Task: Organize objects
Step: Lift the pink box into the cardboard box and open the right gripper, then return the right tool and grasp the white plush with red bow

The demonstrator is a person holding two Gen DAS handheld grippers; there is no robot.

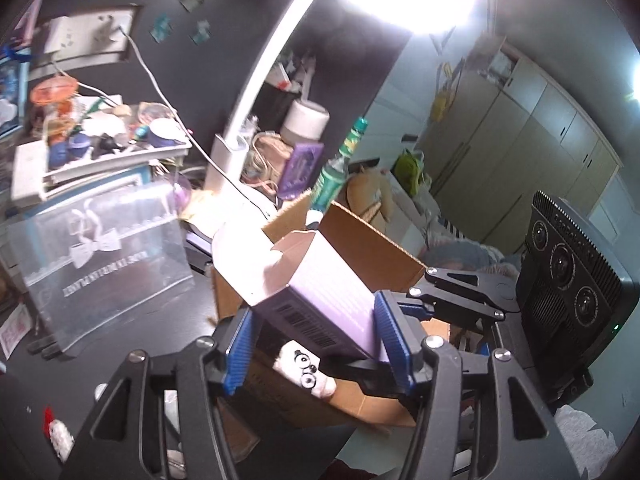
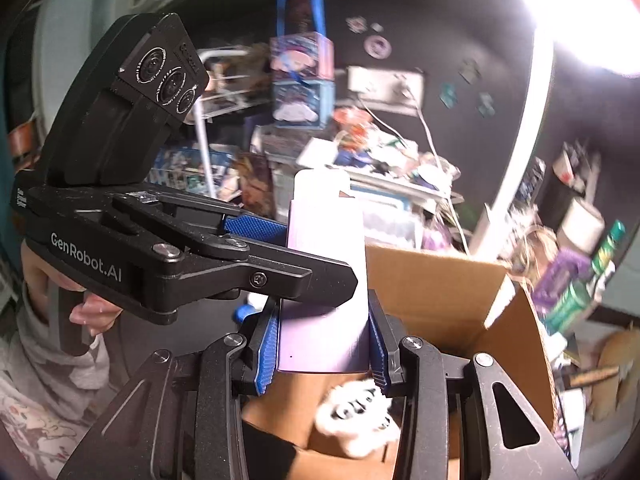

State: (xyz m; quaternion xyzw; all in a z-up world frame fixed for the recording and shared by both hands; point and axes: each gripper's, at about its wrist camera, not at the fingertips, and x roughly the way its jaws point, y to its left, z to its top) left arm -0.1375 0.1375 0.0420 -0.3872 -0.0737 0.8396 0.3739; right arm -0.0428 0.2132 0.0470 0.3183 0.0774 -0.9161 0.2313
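- The left gripper (image 2: pixel 256 248) carries the words "GenRobot.AI" in white on its black body; a small white label at its rear end is too tiny to read.
- A barcode is printed on the narrow end of the lilac box (image 1: pixel 320 300); its digits are blurred.
- The clear plastic bag (image 1: pixel 104 248) standing on the dark counter (image 1: pixel 132 332) has a white bow drawing and a line of white lettering, mirrored and not readable.
- The left gripper (image 1: pixel 316 340) has its blue ribbed fingers (image 1: pixel 390 336) partly spread and pinching the lilac box across its width, one pad on each long side.
- The right gripper (image 2: pixel 322 344) has its blue fingers (image 2: pixel 268 344) set narrower, gripping the same lilac box (image 2: pixel 324 280) across its other sides, nearer the closed end.
- Both grippers thus hold the one box, which hangs in the air above the open cardboard carton (image 1: pixel 372 240), its top flap open and pointing away.
- Inside the carton (image 2: pixel 440 292) lies a white fluffy toy (image 2: pixel 356 416) with black eye markings, below the lilac box.
- A green-labelled bottle (image 1: pixel 336 168) stands just behind the carton's far flap, beside the base of a white lamp (image 1: pixel 224 156).
- A person's hand (image 2: pixel 86 312) wraps the left gripper's handle.
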